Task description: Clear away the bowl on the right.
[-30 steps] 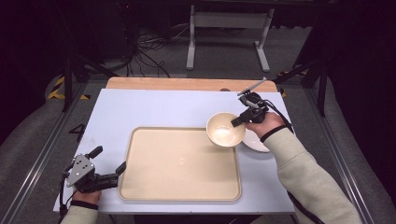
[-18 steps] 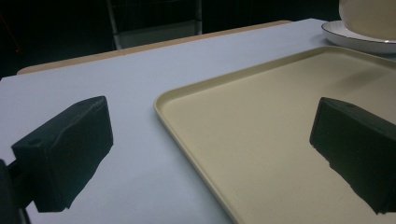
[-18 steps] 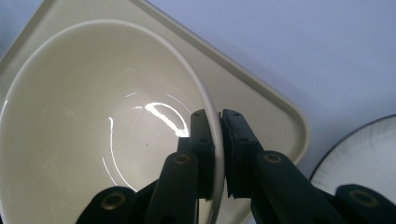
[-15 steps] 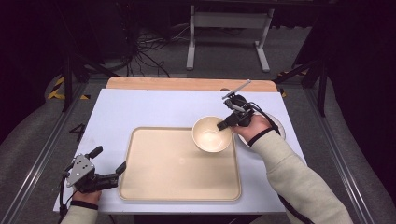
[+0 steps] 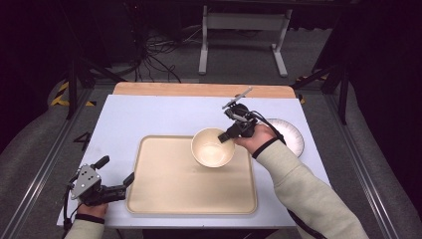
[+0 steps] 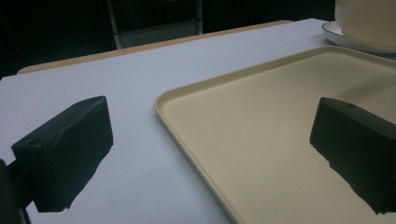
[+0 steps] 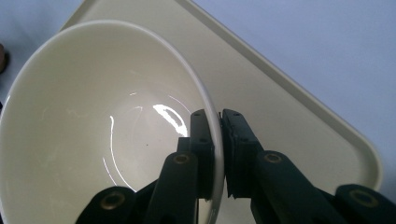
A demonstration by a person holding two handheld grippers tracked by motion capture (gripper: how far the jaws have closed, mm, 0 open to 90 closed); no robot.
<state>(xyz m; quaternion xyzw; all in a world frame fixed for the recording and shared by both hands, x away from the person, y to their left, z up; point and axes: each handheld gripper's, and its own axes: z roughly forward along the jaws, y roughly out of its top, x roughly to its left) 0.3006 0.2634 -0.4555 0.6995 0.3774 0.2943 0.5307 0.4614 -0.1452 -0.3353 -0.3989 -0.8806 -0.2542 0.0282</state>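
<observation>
We note a white plate (image 5: 291, 135) on the counter (image 5: 149, 117), just behind the right claw (image 5: 230, 134).

Dark room; grey floor (image 5: 308, 55) around the table (image 5: 149, 114); white metal stand (image 5: 242, 30) and black cables (image 5: 149, 59) beyond the table's far edge

Left gripper (image 6: 212, 154) fingers (image 6: 65, 149) wide apart, nothing between. Beige tray (image 6: 261, 135) on pale desk (image 6: 93, 84); near-left tray corner between fingers. Bowl (image 6: 366, 21) on plate (image 6: 336, 35), far right.
</observation>
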